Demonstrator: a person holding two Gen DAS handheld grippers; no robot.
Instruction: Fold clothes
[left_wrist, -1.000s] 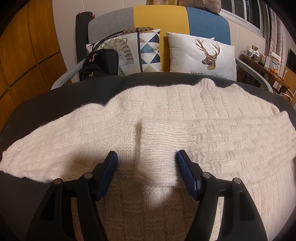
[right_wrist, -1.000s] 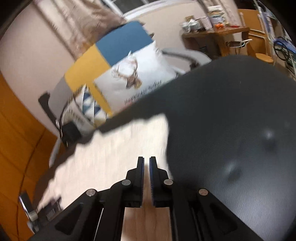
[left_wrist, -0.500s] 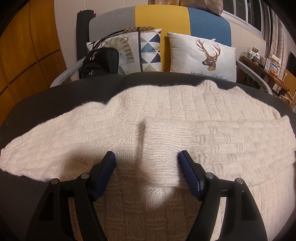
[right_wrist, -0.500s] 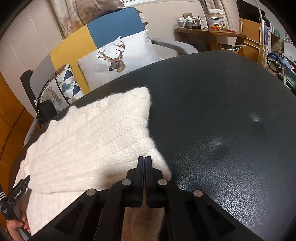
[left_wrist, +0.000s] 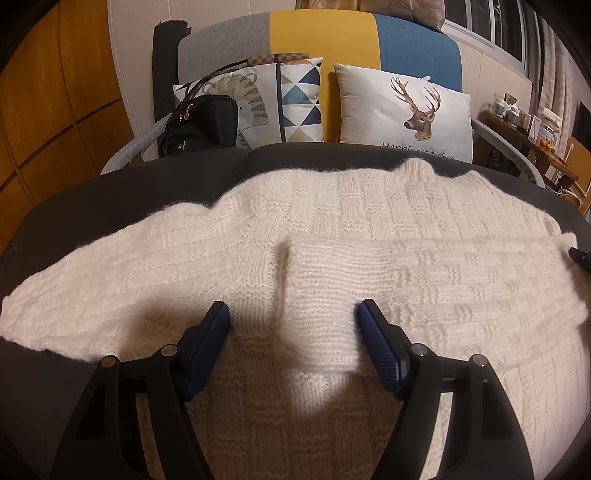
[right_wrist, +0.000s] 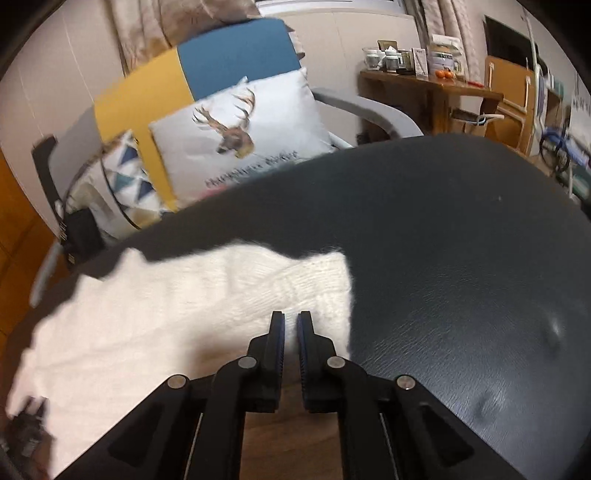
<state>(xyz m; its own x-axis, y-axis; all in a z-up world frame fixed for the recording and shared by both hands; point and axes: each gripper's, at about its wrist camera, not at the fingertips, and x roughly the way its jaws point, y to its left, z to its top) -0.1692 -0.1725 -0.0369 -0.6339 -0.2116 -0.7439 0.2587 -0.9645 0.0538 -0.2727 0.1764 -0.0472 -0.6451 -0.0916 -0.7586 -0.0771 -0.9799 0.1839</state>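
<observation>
Your left gripper (left_wrist: 293, 328) hangs over the near middle of the sweater (left_wrist: 369, 221), which lies spread across the table (left_wrist: 110, 195). One sleeve (left_wrist: 424, 280) lies folded across the body; its cuff sits between your fingers. The other sleeve (left_wrist: 92, 280) extends left. Behind the table stands a sofa (left_wrist: 321, 37) with a bag (left_wrist: 201, 125) left, then two cushions. Your right gripper (right_wrist: 290, 321) sits at the sweater's right edge.

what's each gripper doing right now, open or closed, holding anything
Left gripper: open, empty, its fingers either side of the folded sleeve cuff of the white sweater.
Right gripper: nearly closed, a thin gap, holding nothing visible.
</observation>
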